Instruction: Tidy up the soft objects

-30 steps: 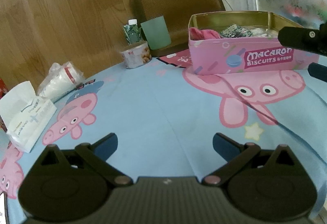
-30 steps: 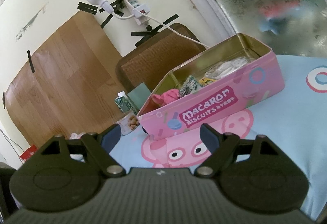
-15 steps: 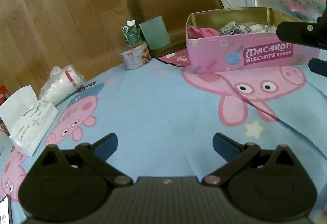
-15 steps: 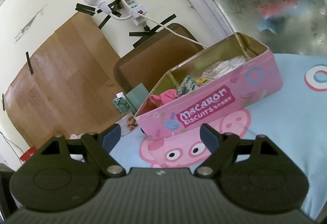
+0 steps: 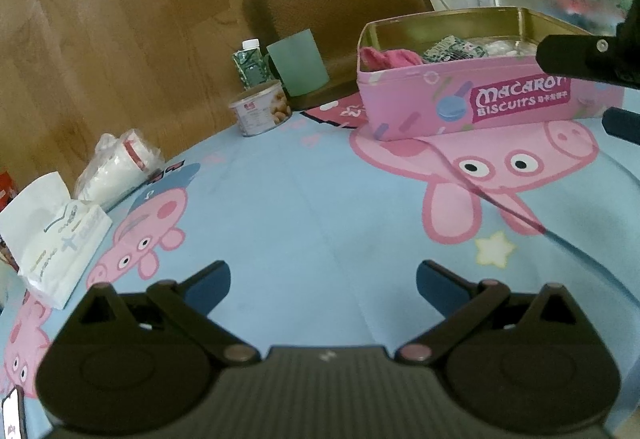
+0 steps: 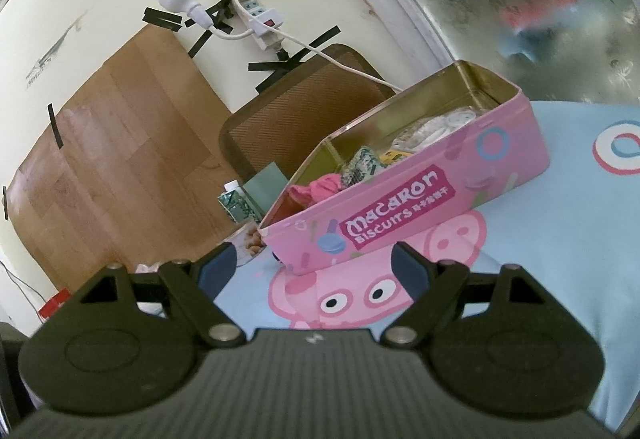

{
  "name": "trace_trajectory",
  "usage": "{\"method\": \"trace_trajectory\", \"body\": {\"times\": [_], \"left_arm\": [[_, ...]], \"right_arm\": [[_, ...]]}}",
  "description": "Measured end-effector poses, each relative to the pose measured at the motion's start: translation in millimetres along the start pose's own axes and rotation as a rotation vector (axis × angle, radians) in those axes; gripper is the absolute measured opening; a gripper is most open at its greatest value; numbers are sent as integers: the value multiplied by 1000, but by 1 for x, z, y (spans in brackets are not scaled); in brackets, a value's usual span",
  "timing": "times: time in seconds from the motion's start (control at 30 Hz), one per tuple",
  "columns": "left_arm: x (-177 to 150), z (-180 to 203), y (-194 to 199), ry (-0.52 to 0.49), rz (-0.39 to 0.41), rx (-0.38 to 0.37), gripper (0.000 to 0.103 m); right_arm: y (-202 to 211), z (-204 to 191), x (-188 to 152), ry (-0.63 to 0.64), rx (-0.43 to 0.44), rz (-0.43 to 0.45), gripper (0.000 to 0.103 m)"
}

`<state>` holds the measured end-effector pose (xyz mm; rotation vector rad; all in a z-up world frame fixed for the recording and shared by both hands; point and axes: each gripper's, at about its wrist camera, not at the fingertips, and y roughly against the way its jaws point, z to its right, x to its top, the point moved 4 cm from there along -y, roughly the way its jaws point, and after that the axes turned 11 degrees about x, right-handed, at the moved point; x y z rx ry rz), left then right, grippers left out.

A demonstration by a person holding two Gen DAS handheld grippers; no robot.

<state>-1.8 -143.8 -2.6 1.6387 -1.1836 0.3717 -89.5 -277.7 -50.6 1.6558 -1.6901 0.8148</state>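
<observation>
A pink Macaron Biscuits tin (image 5: pixel 480 107) stands open on the blue Peppa Pig tablecloth (image 5: pixel 304 207); it also shows in the right wrist view (image 6: pixel 400 215). Inside lie a pink cloth (image 5: pixel 388 57) (image 6: pixel 320 187), a green patterned packet (image 5: pixel 448 49) (image 6: pixel 362 165) and a white soft item (image 5: pixel 500 47) (image 6: pixel 436 127). My left gripper (image 5: pixel 323 281) is open and empty over the cloth, well short of the tin. My right gripper (image 6: pixel 313 265) is open and empty, held above the table in front of the tin; its fingers (image 5: pixel 576 57) show at the left view's right edge.
At the table's far side stand a small can (image 5: pixel 262 113), a green cup (image 5: pixel 298 63) and a green carton (image 5: pixel 250 65). A bagged stack of cups (image 5: pixel 120 165) and a tissue pack (image 5: pixel 60 239) lie at the left. A brown chair back (image 5: pixel 340 7) is behind the table.
Both views shifted slightly: the tin sits a little lower and farther in each. Both grippers stay open and empty.
</observation>
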Motion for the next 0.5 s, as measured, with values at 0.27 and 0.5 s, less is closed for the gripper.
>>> {"method": "trace_trajectory", "body": {"times": [0.27, 0.5], "left_arm": [[1, 1, 0, -3, 4, -6, 103], [0, 2, -1, 21, -12, -82, 103]], "right_arm": [[1, 1, 0, -1, -1, 2, 87], [1, 1, 0, 4, -4, 0, 87]]}}
